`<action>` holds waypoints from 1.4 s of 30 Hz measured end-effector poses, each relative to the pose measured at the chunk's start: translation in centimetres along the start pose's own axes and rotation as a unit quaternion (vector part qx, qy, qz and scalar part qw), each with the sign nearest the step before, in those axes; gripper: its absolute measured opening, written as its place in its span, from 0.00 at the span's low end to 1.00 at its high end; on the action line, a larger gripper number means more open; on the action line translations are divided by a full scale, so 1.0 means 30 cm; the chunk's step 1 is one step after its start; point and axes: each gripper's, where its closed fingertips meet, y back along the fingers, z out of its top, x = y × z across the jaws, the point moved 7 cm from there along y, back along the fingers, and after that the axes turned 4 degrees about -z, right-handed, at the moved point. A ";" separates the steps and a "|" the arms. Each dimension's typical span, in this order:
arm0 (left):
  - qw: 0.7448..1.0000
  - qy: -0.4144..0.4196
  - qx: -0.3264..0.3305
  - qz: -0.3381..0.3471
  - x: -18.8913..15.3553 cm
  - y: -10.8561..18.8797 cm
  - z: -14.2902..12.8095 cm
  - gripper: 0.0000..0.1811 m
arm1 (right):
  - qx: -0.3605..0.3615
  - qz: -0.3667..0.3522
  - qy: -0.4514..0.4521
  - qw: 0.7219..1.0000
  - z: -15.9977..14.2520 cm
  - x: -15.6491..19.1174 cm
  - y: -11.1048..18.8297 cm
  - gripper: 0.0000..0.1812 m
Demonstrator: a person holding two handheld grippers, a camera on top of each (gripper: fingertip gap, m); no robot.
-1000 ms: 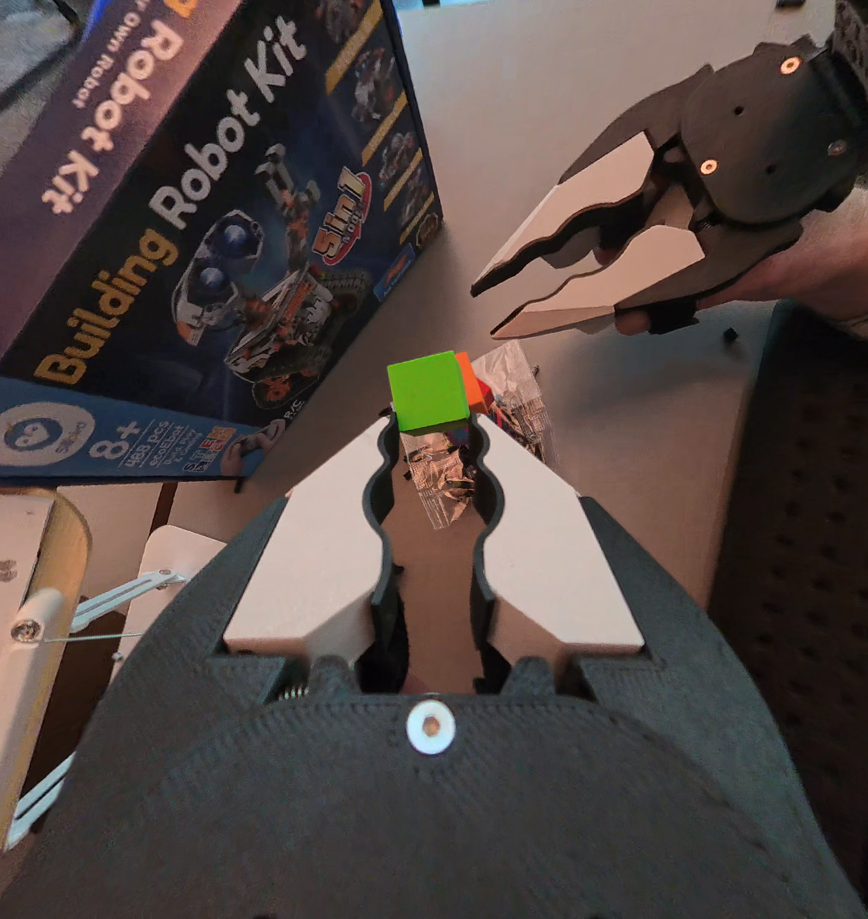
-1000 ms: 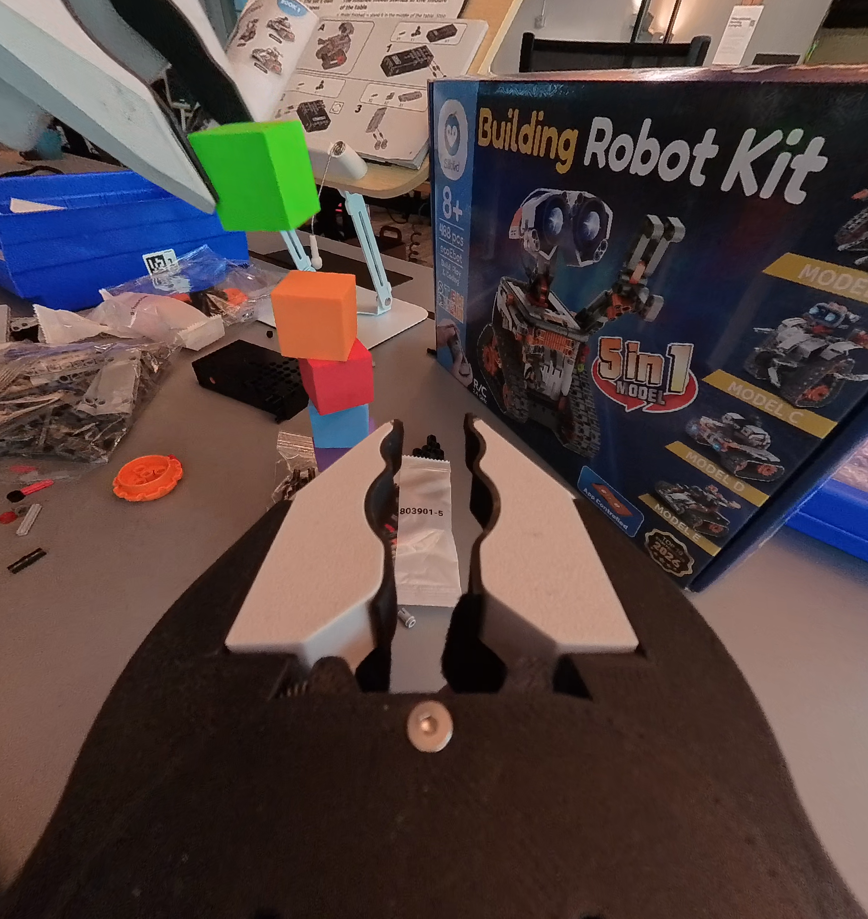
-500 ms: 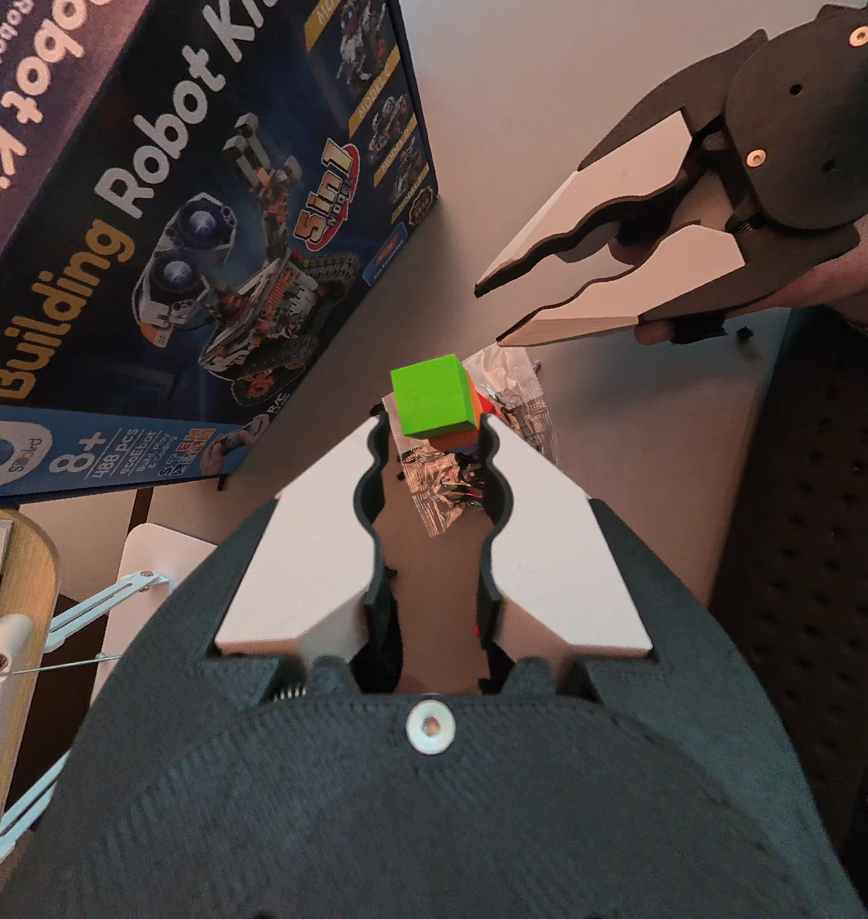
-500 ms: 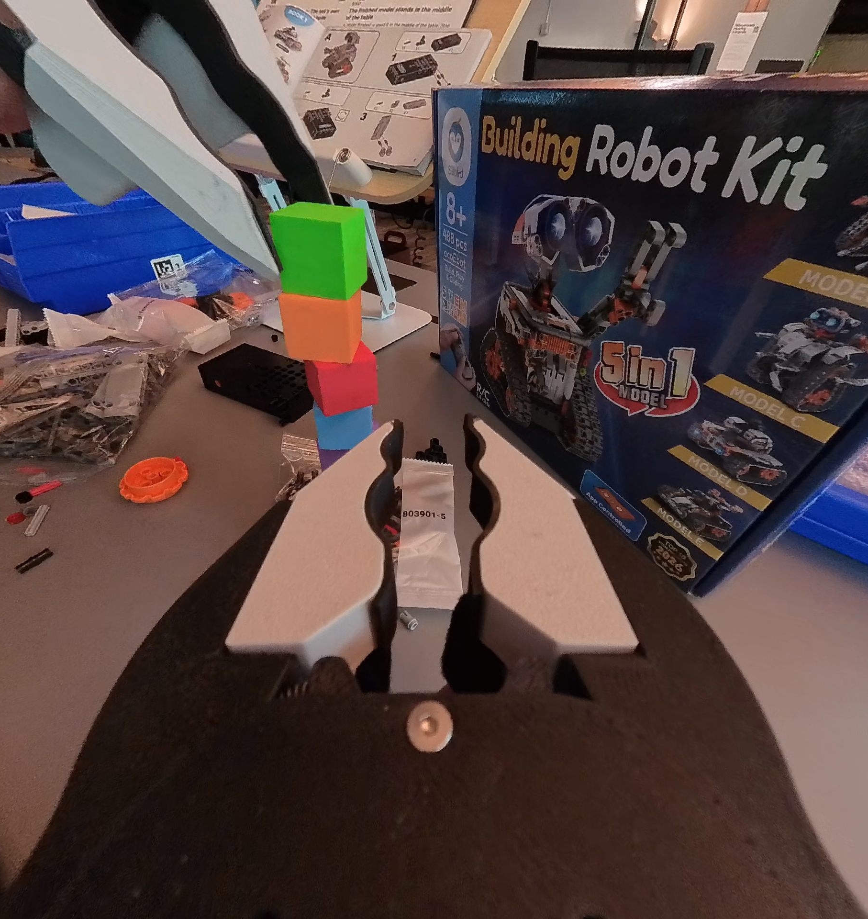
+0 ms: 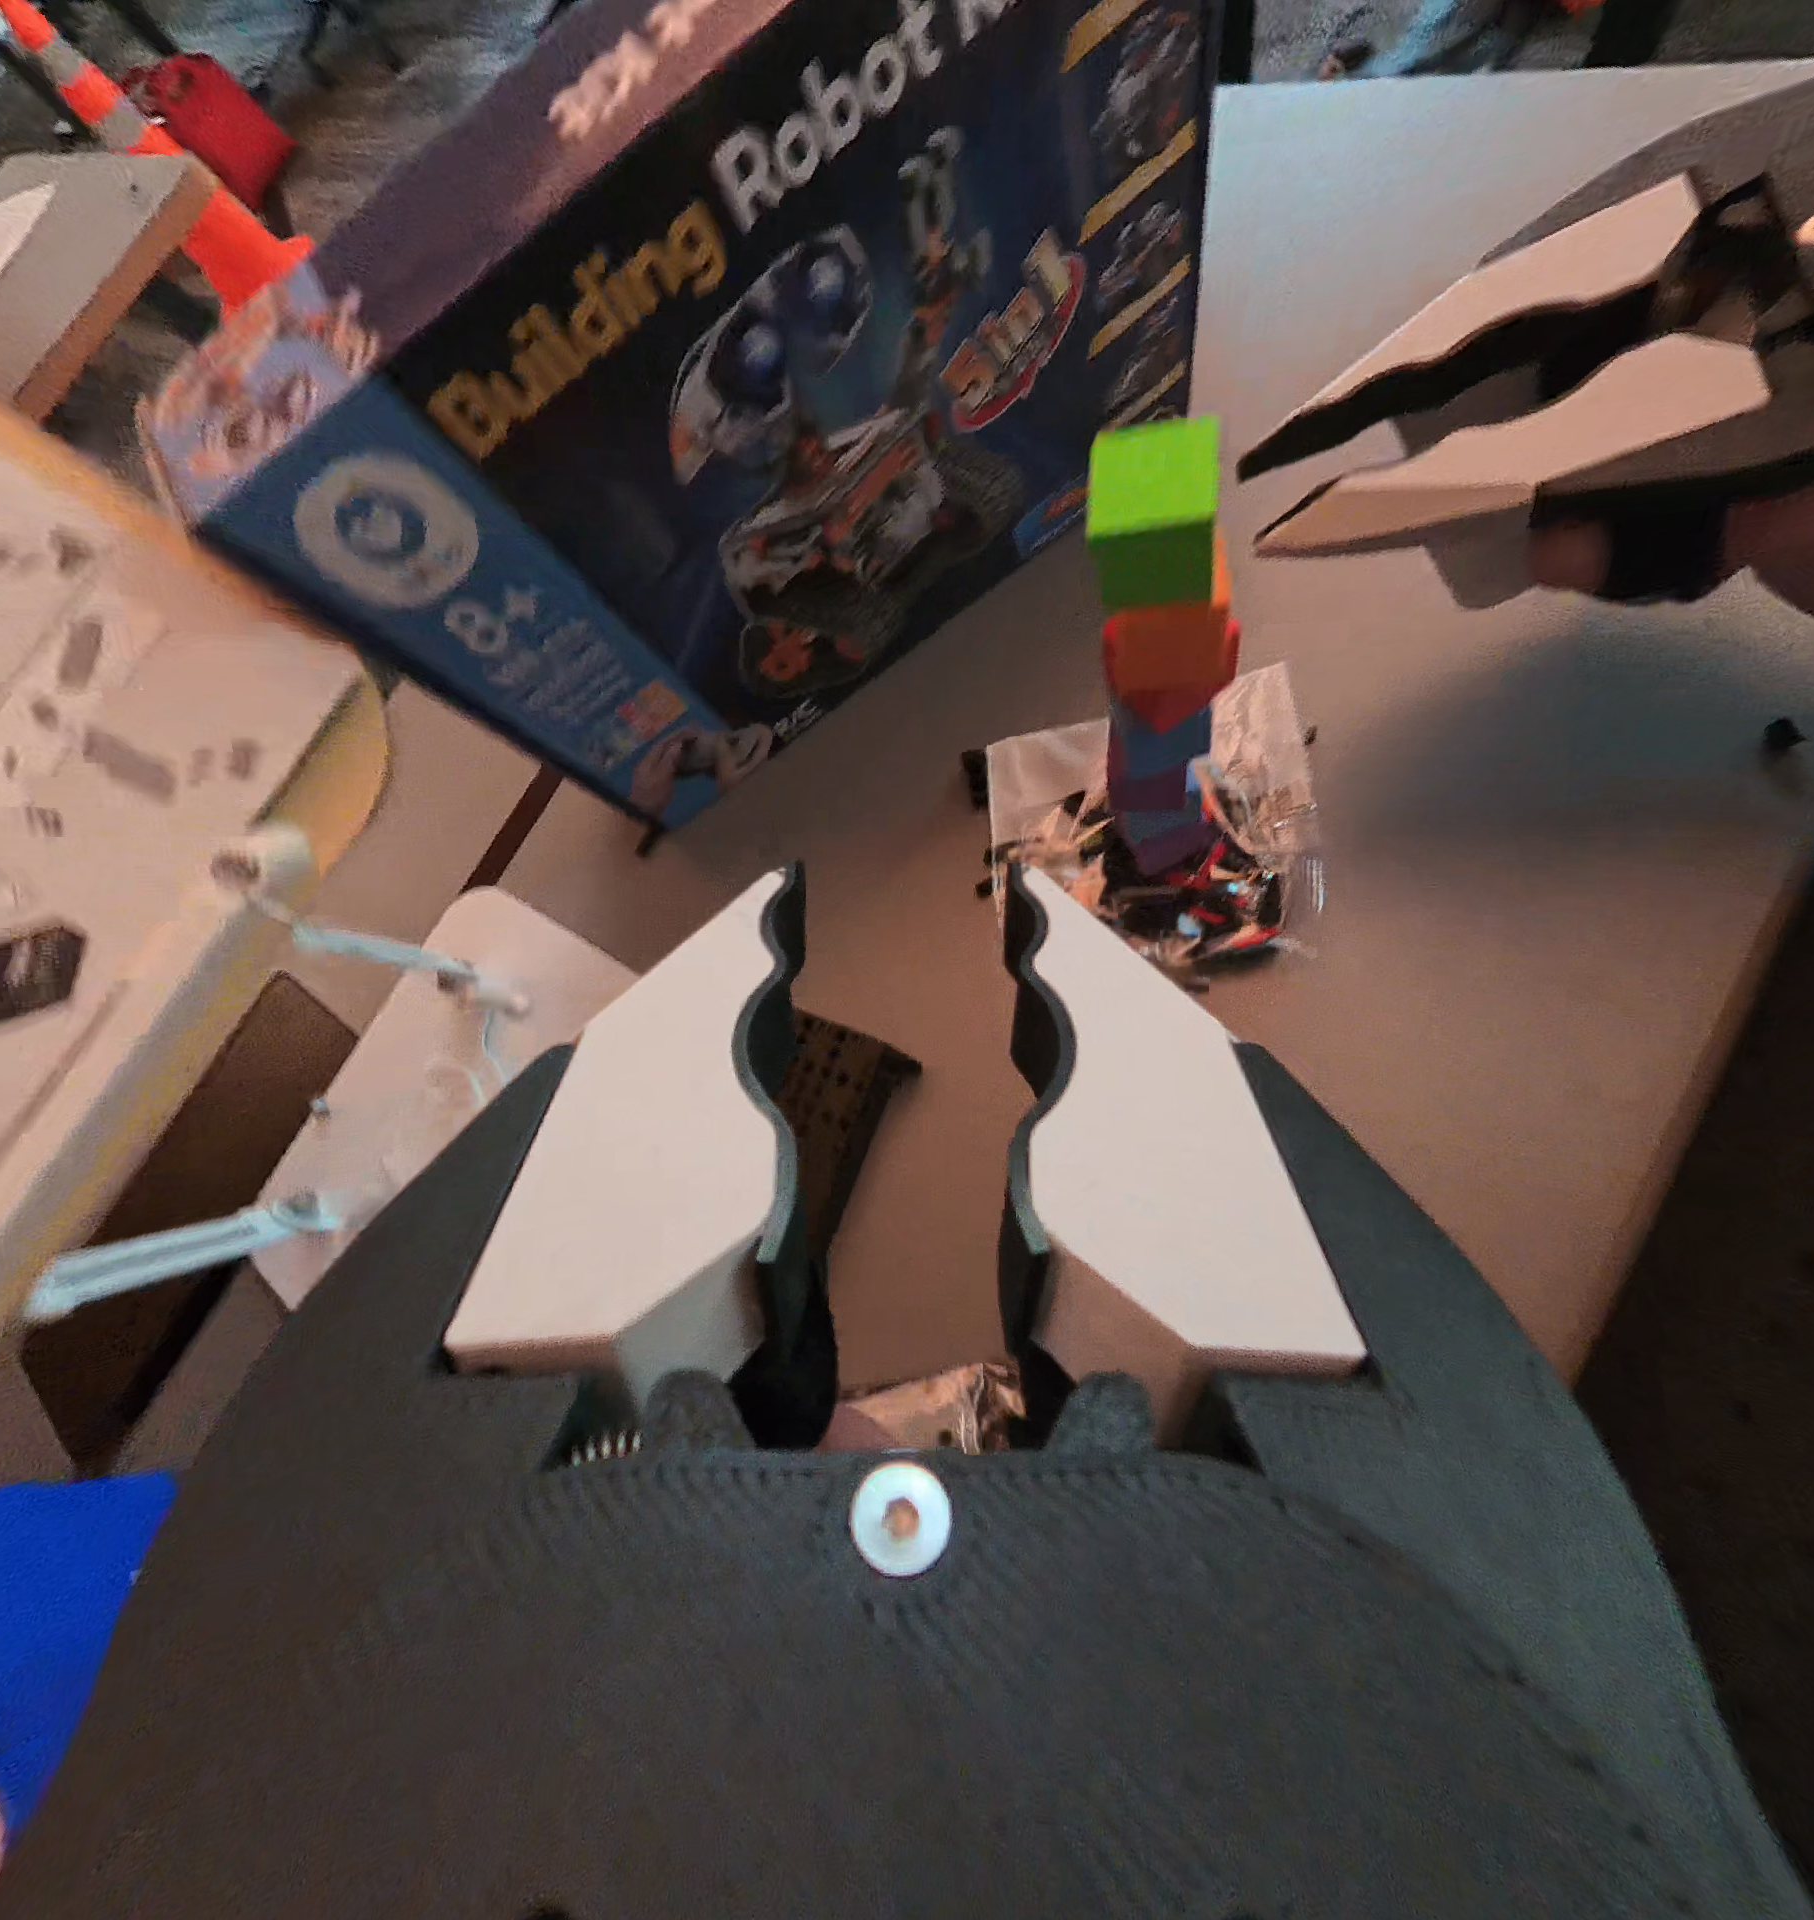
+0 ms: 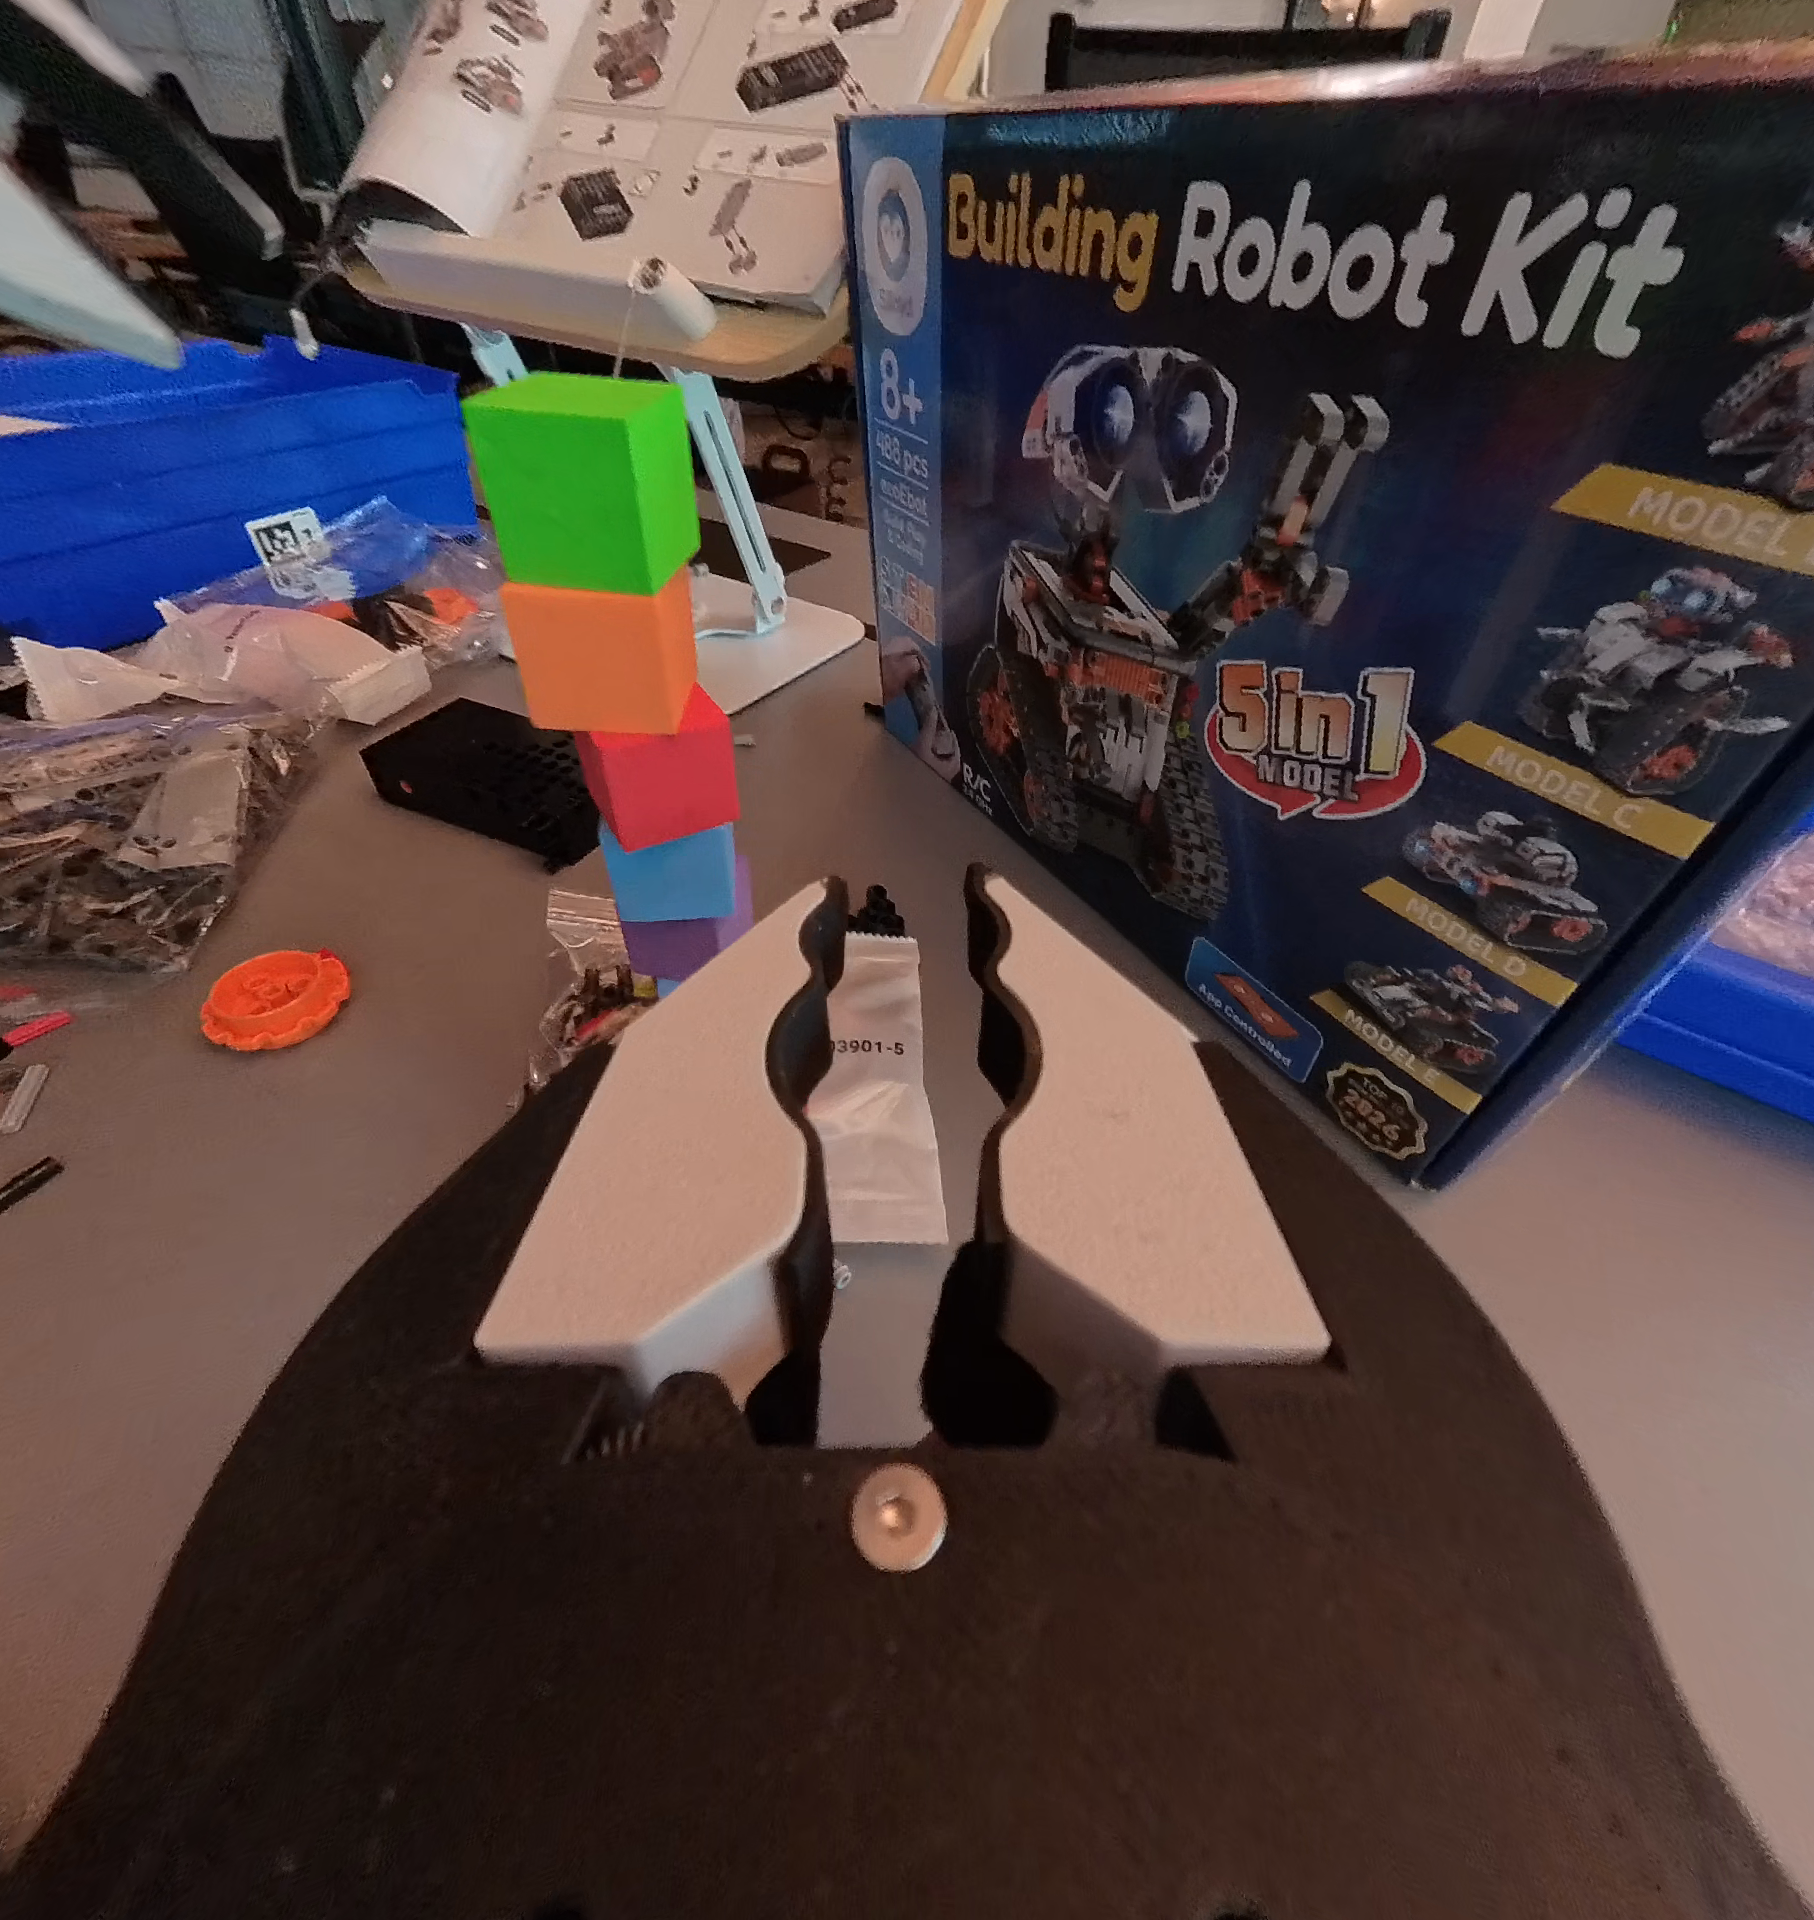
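Note:
A leaning tower of cubes stands on the grey table [image 6: 207, 1247]: a green cube [image 6: 581, 478] on top, then orange [image 6: 602, 649], red [image 6: 659, 769], blue [image 6: 669, 873] and purple [image 6: 679, 940]. The green cube [image 5: 1152, 509] also tops it in the left wrist view. My left gripper [image 5: 905, 878] is open and empty, drawn back from the tower; one of its fingers [image 6: 51, 281] shows at the upper left of the right wrist view. My right gripper [image 6: 903, 881] is open and empty, just right of the tower's base, above a white sachet [image 6: 882, 1091] on the table. It also shows in the left wrist view [image 5: 1251, 507].
A large dark-blue kit box [image 6: 1350, 623] stands right of the tower. A black perforated block [image 6: 477, 779], bags of small parts [image 6: 103, 831] and an orange gear [image 6: 274, 997] lie to the left. Blue bins [image 6: 155, 468] and a manual on a stand [image 6: 622, 156] are behind. My right fingertips sit around 20 cm from my left ones. The green cube [image 6: 581, 478] is about 7 cm from my right fingertips. The white sachet [image 6: 882, 1091] lies some 11 cm from my right tips, 20 cm from my left tips.
My left gripper set the green cube on the orange one, opened, and pulled back from the tower. The green cube stays on top. My right gripper has barely moved.

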 end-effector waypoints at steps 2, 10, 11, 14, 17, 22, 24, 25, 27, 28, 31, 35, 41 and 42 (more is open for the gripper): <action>0.999 0.029 -0.008 0.013 0.015 0.016 -0.100 0.19 | 0.013 -0.006 -0.004 1.000 -0.011 -0.007 -0.006 0.10; 0.983 0.116 -0.017 0.139 0.132 0.026 -0.466 0.06 | 0.082 -0.034 -0.017 0.996 -0.071 -0.034 -0.033 0.00; 0.980 0.117 -0.021 0.160 0.149 0.028 -0.494 0.05 | 0.094 -0.037 -0.018 0.995 -0.083 -0.034 -0.039 0.00; 0.973 0.122 -0.048 0.188 0.166 0.012 -0.547 0.04 | 0.154 -0.044 -0.018 0.987 -0.133 -0.025 -0.069 0.00; 0.974 0.112 -0.026 0.195 0.166 -0.020 -0.583 0.04 | 0.195 -0.063 -0.014 0.979 -0.155 -0.012 -0.092 0.00; 0.972 0.110 -0.057 0.200 0.164 0.004 -0.560 0.05 | 0.243 -0.078 -0.006 0.967 -0.155 0.043 -0.139 0.00; 0.971 0.126 -0.071 0.192 0.163 0.013 -0.561 0.06 | 0.256 -0.077 -0.013 0.964 -0.155 0.067 -0.161 0.00; 0.970 0.132 -0.075 0.191 0.165 0.018 -0.564 0.06 | 0.261 -0.079 -0.014 0.962 -0.156 0.077 -0.173 0.00; 0.967 0.142 -0.086 0.193 0.171 0.032 -0.566 0.06 | 0.270 -0.078 -0.014 0.960 -0.156 0.103 -0.197 0.00; 0.966 0.146 -0.093 0.194 0.174 0.041 -0.565 0.06 | 0.273 -0.079 -0.010 0.959 -0.153 0.116 -0.209 0.00; 0.961 0.165 -0.115 0.191 0.183 0.059 -0.564 0.06 | 0.279 -0.087 0.010 0.956 -0.134 0.151 -0.238 0.00; 0.959 0.176 -0.117 0.188 0.189 0.064 -0.571 0.07 | 0.284 -0.104 0.052 0.952 -0.106 0.192 -0.264 0.00; 0.951 0.191 -0.131 0.206 0.206 0.096 -0.575 0.08 | 0.288 -0.108 0.085 0.948 -0.077 0.244 -0.299 0.00; 0.949 0.197 -0.133 0.208 0.210 0.102 -0.580 0.08 | 0.286 -0.111 0.090 0.947 -0.076 0.246 -0.299 0.00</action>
